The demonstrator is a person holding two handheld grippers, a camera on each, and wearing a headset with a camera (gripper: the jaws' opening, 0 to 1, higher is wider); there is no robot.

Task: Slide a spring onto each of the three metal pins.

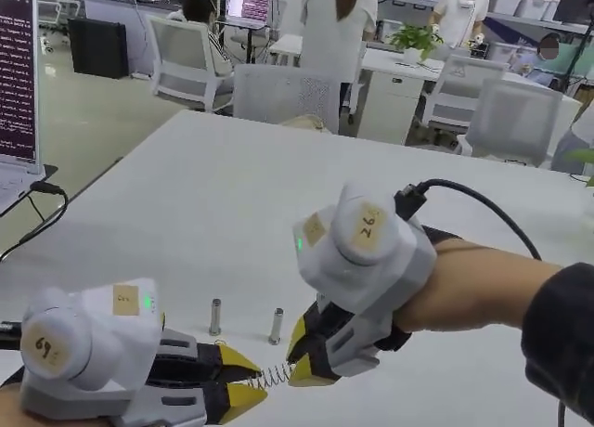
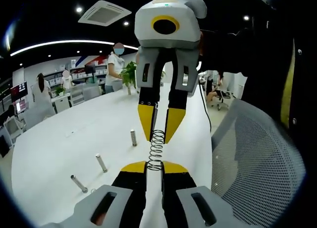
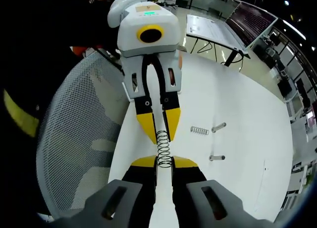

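**Head view.** The left tongs (image 1: pixel 252 381) enter at the lower left and the right tongs (image 1: pixel 299 360) come in from the right on a sleeved arm. Their yellow tips face each other low over the white table (image 1: pixel 232 195). A spring (image 1: pixel 271 377) bridges the short gap between them, lying roughly level, with one end in each pair of tips. A metal pin (image 1: pixel 215 317) and a second pin (image 1: pixel 276 326) stand upright on the table just beyond the spring, near one another.

**Left gripper view.** The left tongs are closed on the near end of the spring. The right tongs, facing in from above, pinch its far end. The spring runs straight between the two. A third pin (image 2: pixel 78 183) stands in a row with the other two, off to one side of the tongs.

**Right gripper view.** The right tongs are closed on the near end and the left tongs grip the far end. A loose spring (image 3: pixel 199 131) lies on the table just beside one pin; I cannot tell whether they touch. A mesh chair (image 3: pixel 84 139) sits at the table's edge.
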